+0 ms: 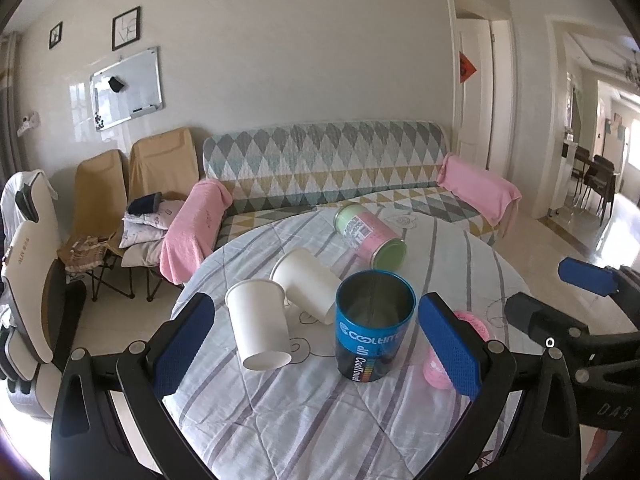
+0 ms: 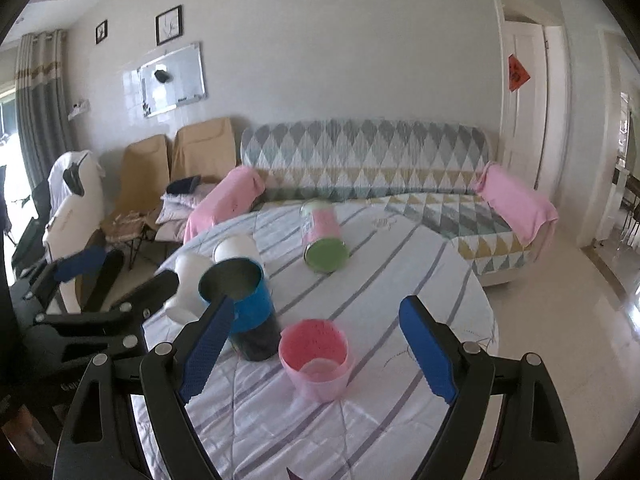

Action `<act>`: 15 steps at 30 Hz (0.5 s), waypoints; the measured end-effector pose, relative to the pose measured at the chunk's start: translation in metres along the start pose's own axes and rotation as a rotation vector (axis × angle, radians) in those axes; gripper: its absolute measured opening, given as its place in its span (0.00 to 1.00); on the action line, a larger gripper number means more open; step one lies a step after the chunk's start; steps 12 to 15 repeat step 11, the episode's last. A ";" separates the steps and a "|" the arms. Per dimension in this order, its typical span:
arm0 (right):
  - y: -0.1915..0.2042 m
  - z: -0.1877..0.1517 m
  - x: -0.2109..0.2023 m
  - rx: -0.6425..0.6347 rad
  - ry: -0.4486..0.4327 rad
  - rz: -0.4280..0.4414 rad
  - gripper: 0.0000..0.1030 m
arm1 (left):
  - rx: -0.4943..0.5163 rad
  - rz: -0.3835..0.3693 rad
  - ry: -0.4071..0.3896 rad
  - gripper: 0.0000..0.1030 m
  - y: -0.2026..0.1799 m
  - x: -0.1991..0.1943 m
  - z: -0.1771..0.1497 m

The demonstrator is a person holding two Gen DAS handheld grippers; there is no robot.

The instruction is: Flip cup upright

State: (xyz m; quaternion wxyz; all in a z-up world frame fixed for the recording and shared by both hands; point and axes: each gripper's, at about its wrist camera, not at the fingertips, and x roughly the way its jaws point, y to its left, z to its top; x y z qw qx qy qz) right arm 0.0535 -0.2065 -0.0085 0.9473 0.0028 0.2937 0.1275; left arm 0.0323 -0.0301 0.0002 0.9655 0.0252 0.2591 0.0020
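Item: white paper cups, two. One (image 1: 304, 284) is lying on its side at the striped tablecloth's (image 1: 320, 420) middle; the other (image 1: 260, 326) is standing mouth up, tilted, touching it. Likely light, thin-walled, crushable — grip gently across the mid-wall. Left gripper (image 1: 316, 344) and right gripper (image 2: 312, 348) are both hovering spread wide, holding nothing. The blue tin (image 1: 374, 326) is reading "COOLTIME" and "CoolTowel" — other labels illegible.
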 end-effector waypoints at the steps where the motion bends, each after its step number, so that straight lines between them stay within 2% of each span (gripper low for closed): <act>1: 0.000 -0.001 0.001 -0.001 -0.003 -0.003 0.83 | -0.001 0.000 0.001 1.00 0.000 0.000 0.000; 15: 0.000 0.000 0.001 0.007 -0.004 -0.008 0.83 | 0.008 0.015 -0.034 1.00 0.002 -0.003 0.002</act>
